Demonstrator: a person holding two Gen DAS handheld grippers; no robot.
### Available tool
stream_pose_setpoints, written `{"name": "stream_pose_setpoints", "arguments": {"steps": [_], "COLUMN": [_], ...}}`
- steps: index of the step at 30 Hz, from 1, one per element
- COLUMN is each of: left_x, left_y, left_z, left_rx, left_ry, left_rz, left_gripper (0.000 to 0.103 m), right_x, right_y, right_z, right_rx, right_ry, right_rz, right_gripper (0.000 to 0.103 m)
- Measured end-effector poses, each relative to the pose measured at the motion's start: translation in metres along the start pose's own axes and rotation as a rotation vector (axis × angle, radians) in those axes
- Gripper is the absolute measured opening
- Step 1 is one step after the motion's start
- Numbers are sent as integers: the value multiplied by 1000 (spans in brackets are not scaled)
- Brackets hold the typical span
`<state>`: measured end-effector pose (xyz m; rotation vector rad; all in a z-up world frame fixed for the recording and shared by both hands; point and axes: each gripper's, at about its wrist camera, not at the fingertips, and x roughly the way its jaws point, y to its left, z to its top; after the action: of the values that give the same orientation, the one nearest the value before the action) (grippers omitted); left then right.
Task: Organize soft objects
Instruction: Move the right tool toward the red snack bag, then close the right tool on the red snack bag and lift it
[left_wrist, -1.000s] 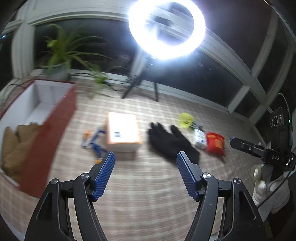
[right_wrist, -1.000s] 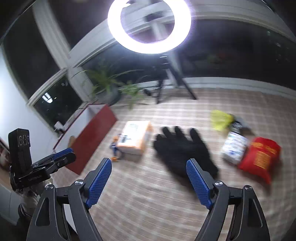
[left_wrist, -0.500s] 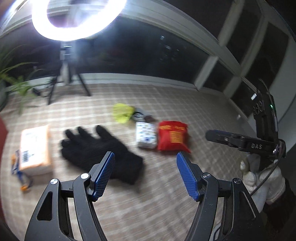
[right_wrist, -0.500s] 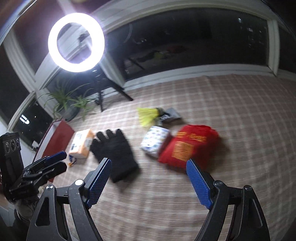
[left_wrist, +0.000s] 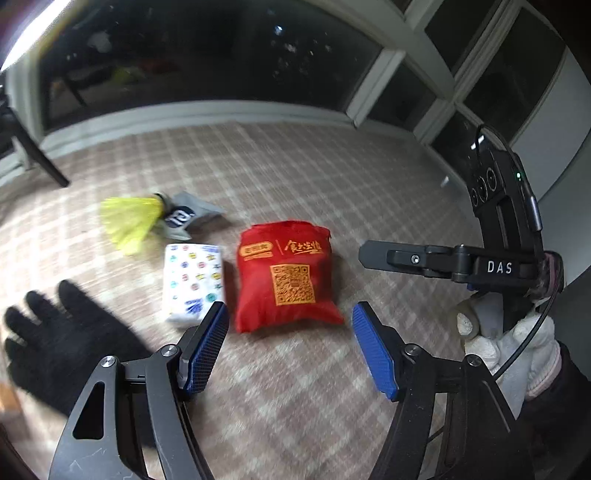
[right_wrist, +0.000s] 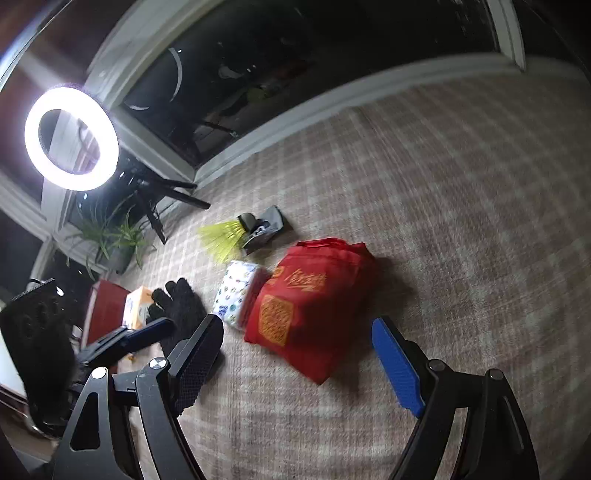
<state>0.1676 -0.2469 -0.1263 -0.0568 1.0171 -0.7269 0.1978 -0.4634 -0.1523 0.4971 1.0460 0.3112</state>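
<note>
The right gripper (right_wrist: 297, 349) hangs above a checked carpet (right_wrist: 461, 206), its jaws wide apart with nothing between them. Just beyond lies a red folded bag (right_wrist: 306, 306) with gold print, touching a white patterned tissue pack (right_wrist: 234, 291). A black glove (right_wrist: 177, 306) lies left of that, a yellow shuttlecock (right_wrist: 219, 238) and a grey pouch (right_wrist: 264, 229) farther off. The left gripper (right_wrist: 122, 339) shows at the left edge. A ring light (right_wrist: 72, 136) glows above a potted plant (right_wrist: 110, 236).

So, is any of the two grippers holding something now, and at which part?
No, nothing is held. The left gripper and the right gripper both have open, empty jaws above the red bag, which lies untouched on the checked cloth.
</note>
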Motion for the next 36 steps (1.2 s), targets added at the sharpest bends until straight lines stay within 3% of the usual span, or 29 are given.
{"name": "stream_pose_setpoints", "arguments": {"steps": [15, 25, 32, 36], "left_x": [59, 79, 87, 88], "left_y": [1, 4, 12, 12], "left_z": [20, 24, 24, 22], "left_rx": [47, 59, 30, 45], "left_ry": [149, 192, 211, 206], "left_rz": [-32, -4, 25, 10], "left_gripper": [69, 69, 71, 71], "right_x": [38, 61, 70, 72], "right_y": [-20, -23, -29, -33], "right_z": [19, 21, 20, 19], "right_rx": [61, 77, 85, 100], "right_ry": [105, 169, 193, 199], "right_rz": [108, 108, 108, 126], "right_gripper": [75, 74, 53, 51]}}
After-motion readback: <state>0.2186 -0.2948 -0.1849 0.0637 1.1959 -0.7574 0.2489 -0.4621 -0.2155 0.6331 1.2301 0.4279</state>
